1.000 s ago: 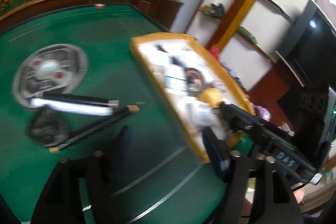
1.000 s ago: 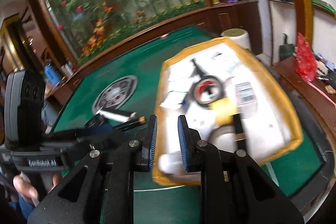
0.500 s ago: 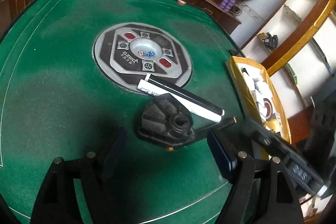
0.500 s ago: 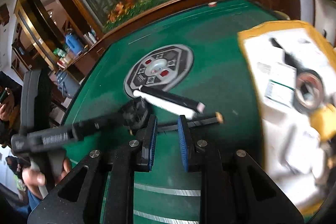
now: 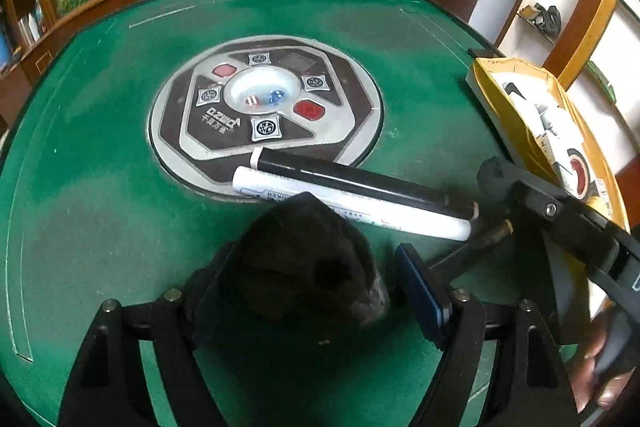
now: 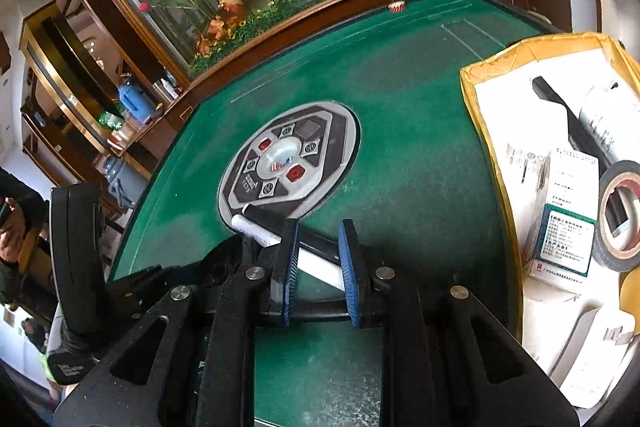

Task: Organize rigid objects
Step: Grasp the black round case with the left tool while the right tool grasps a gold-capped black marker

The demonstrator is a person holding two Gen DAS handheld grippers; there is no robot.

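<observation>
Straddling the knob (image 5: 296, 239), a black ribbed plastic piece with a round hole in its face, the left claw (image 5: 310, 263) stands wide at the lower centre of its view. Its pads flank the knob's sides, and a gap shows on the right side. The knob lies on the green table (image 5: 100, 147), just below the white marker (image 5: 360, 207) and black marker (image 5: 360, 183), which lie side by side. It looks hard, light and stiff, and the ribs should give the pads bite. I would squeeze across its widest ribbed flanks, low down, not over the sloping top, where it could squirt out. A thin rod (image 5: 480, 239) lies just to its right and might get nudged. The right claw (image 6: 318, 247) is narrow, nearly closed, with nothing I can see gripped. The yellow box (image 5: 492, 83) sits at right.
</observation>
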